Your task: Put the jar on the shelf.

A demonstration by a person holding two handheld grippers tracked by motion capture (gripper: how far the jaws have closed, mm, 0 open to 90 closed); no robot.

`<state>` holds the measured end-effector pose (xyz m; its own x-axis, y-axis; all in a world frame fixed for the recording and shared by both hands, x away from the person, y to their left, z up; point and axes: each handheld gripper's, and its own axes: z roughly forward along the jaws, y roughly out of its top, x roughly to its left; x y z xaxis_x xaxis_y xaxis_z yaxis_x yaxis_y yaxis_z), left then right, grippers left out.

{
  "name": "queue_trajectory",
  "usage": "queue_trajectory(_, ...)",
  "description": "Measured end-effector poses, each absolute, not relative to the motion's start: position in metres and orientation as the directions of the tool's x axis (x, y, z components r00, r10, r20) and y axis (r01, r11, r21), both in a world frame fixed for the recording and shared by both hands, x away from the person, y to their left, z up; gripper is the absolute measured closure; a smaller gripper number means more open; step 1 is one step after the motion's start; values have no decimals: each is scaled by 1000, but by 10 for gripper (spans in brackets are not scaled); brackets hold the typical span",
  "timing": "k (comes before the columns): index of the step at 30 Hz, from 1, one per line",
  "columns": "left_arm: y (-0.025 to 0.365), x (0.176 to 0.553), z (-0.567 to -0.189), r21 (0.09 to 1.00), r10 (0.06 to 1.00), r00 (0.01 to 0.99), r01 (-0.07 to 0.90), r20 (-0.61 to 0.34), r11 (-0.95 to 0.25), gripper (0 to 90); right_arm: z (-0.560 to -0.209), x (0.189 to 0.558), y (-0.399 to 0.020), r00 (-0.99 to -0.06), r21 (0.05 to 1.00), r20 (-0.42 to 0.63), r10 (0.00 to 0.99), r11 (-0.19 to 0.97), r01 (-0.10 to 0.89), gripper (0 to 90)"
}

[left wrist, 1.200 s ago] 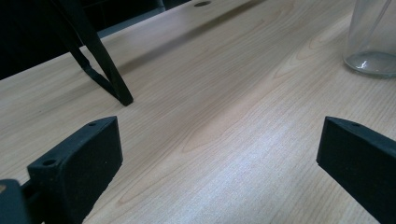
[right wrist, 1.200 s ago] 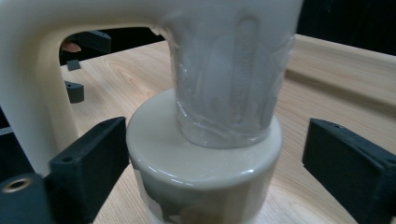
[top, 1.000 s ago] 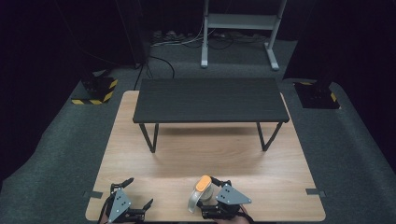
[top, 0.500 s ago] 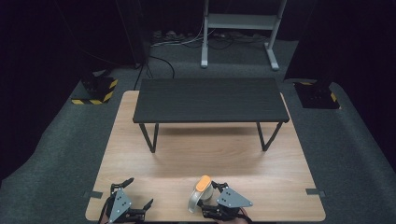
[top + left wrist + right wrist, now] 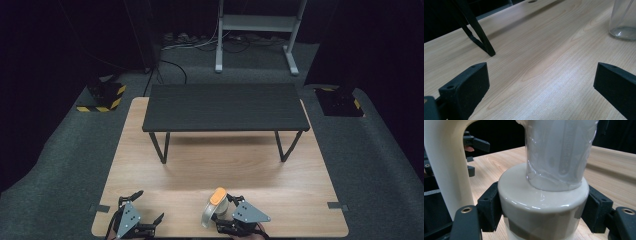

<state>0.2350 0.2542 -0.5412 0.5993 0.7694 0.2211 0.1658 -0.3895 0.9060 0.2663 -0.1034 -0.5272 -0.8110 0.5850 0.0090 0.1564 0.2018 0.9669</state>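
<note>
A clear bottle [image 5: 214, 207] with an orange cap and a cream handle stands near the front edge of the wooden table [image 5: 225, 165]. My right gripper [image 5: 221, 210] is shut on it. In the right gripper view both black pads [image 5: 490, 207] press on the bottle's cream collar [image 5: 541, 202], the clear body rises above and the handle [image 5: 449, 162] curves at the left. My left gripper [image 5: 150, 205] lies at the front left, open with bare wood between its jaws [image 5: 541, 82]. The bottle's clear base [image 5: 624, 22] shows at the upper right of the left gripper view.
A low black bench [image 5: 225, 107] on thin legs stands across the far half of the table; one leg [image 5: 477, 35] is ahead of my left gripper. Bare wood lies between bench and grippers. Dark carpet, cables and a metal stand [image 5: 257, 30] are beyond.
</note>
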Motion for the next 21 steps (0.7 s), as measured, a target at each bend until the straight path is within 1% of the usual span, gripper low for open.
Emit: queue_trajectory(21, 256, 235, -541, 909, 768, 603, 163, 216, -383, 7, -506, 278, -123, -759, 973, -10, 651, 181, 142, 289)
